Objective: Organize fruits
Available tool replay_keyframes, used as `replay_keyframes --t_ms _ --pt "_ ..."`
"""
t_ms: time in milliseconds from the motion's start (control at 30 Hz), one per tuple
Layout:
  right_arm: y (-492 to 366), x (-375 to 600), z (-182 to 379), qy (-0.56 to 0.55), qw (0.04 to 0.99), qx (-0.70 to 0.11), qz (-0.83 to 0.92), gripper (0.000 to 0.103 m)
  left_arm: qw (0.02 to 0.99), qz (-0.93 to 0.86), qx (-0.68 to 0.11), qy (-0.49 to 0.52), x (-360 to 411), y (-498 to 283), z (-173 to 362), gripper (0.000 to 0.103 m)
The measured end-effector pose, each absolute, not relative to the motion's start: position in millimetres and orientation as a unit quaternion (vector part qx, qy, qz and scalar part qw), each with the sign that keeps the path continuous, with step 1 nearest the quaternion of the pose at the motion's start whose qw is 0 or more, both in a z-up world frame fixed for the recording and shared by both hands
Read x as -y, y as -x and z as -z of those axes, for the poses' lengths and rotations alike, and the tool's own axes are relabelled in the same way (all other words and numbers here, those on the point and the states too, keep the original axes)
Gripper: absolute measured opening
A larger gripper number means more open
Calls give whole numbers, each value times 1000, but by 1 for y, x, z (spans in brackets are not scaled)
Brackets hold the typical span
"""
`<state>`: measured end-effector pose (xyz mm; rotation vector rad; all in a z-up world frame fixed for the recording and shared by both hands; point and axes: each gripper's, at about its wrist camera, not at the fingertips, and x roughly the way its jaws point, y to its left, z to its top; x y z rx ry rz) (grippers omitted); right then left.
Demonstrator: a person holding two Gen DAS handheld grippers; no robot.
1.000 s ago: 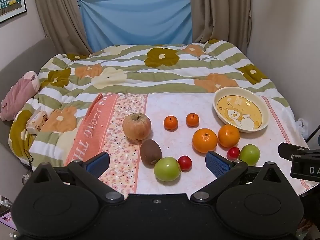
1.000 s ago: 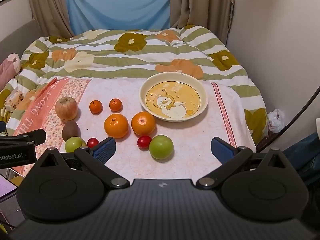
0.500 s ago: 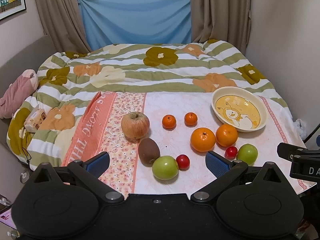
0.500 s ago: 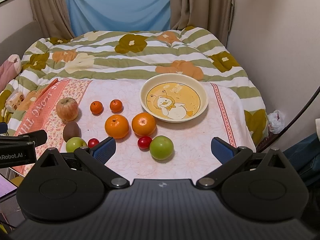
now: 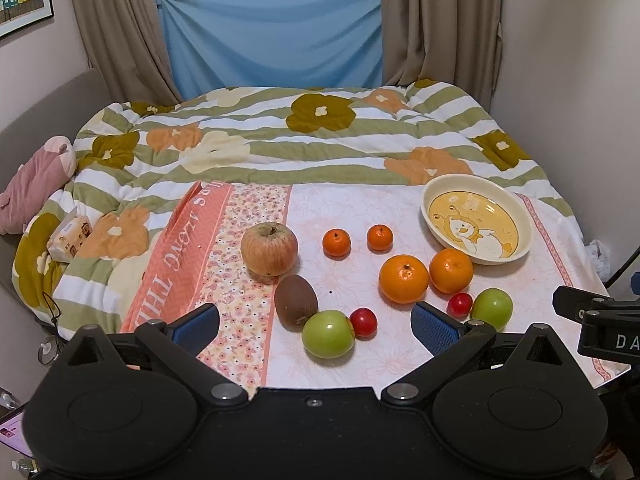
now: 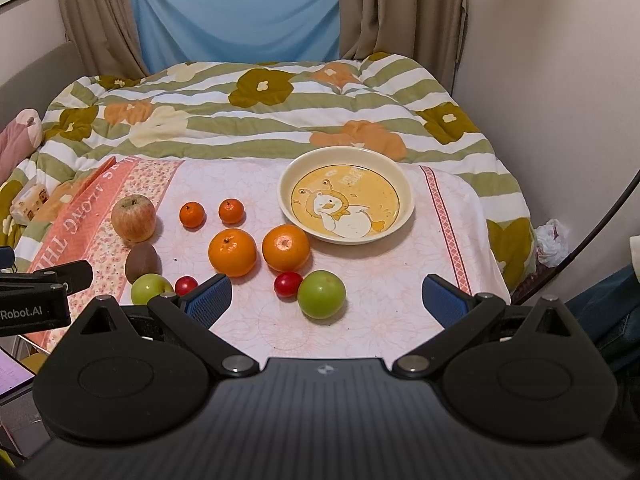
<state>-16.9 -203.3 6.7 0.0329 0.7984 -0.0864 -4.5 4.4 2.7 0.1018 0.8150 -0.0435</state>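
**Ten fruits laid out on a cloth beside an empty duck bowl**

One russet-red apple [image 5: 269, 249], one brown kiwi [image 5: 295, 294], two green apples [image 5: 328, 333] [image 5: 491, 308], two large oranges [image 5: 404, 278] [image 5: 451, 271], two small tangerines [image 5: 336, 242] [image 5: 379, 237] and two red cherry tomatoes [image 5: 363, 322] [image 5: 459, 304] lie loose on the pink floral cloth [image 5: 344, 216]. The kiwi touches the nearer green apple; the oranges sit side by side just in front of the cream bowl [image 6: 404, 184], which has a yellow cartoon duck inside.

The cloth covers the near part of a bed with a green-striped flowered quilt [image 5: 320, 140]. Beige curtains [image 5: 436, 20] and a blue sheet [image 5: 272, 36] hang at the window behind.

The left gripper [image 5: 315, 324] and right gripper [image 6: 326, 300] hover at the near edge, jaws spread wide, holding nothing.
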Motion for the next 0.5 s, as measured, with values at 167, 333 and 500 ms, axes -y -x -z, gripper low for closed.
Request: replay_keyframes --t_ms 167,333,500 --pt "18 204 -6 -17 921 -387 42 103 917 21 -395 -49 -4 4 -3 103" --pt "19 204 -8 -16 922 -384 41 103 918 23 -393 -45 -4 9 -3 103" --pt "20 204 -8 -16 922 -384 41 103 919 23 -392 -44 -3 9 -3 103"
